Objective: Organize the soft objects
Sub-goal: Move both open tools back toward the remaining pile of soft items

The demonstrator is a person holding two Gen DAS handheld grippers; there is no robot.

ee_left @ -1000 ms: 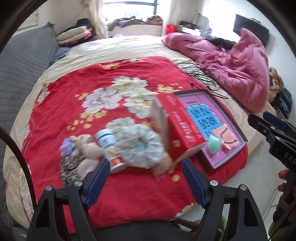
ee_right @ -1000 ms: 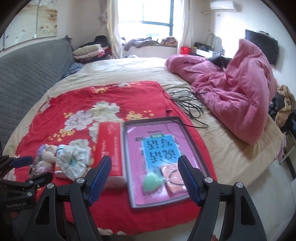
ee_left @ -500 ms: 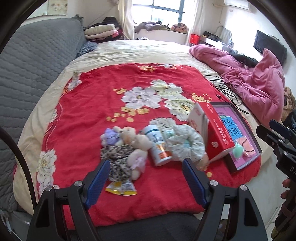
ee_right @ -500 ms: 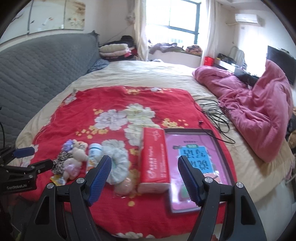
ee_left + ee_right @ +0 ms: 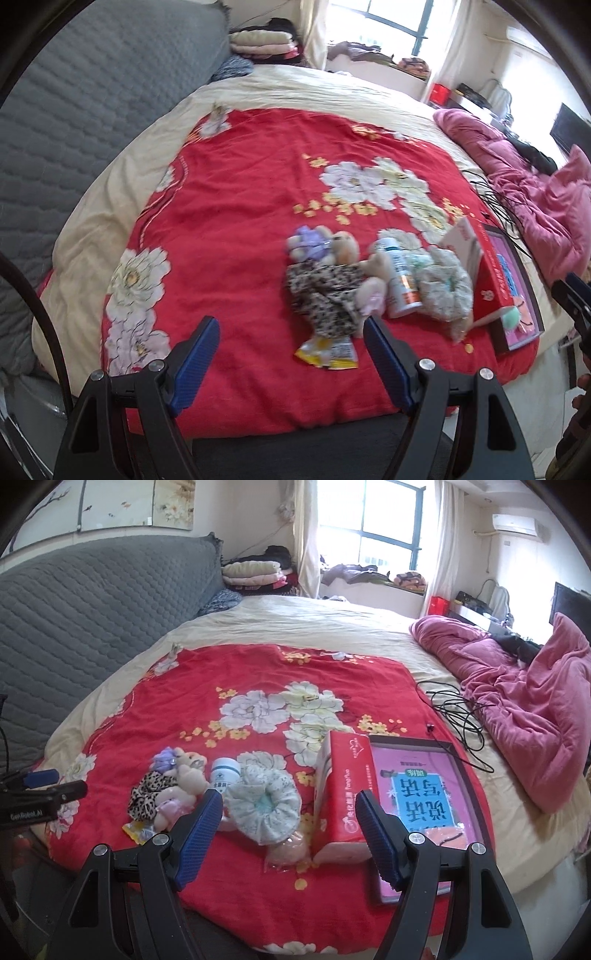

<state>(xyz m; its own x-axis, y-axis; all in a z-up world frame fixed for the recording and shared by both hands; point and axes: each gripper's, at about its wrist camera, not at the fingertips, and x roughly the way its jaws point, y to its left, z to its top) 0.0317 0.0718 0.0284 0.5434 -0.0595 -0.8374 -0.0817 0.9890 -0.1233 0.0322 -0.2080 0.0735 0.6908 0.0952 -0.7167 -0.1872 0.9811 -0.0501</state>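
Left wrist view looks down on a red floral blanket (image 5: 236, 229) spread over the bed, with a row of small things gathered near its front edge, probably laid out there so both grippers can reach them; the left gripper (image 5: 291, 343) hovers short of them with its blue-padded jaws wide and nothing between the pads. Taking the red cardboard tissue box (image 5: 345, 786) as landmark: touching its left side sits a pale frilled fabric scrunchie (image 5: 264, 808); left of that a white plastic bottle (image 5: 223, 773) lies on its side; further left is a small cream plush bear (image 5: 186, 775) beside a lilac plush (image 5: 165, 757), with a leopard-print fabric scrunchie (image 5: 147, 797) in front of them and a yellow foil sachet (image 5: 327, 354) at the blanket's edge; a pink sponge puff in clear wrap (image 5: 288, 851) lies just in front of the box; a dark-framed pink picture board (image 5: 424, 794) lies against its right side. The right gripper (image 5: 290, 830) also stands wide and empty, aimed over the frilled scrunchie and the box; the soft items look unsorted, so sorting seems barely begun.
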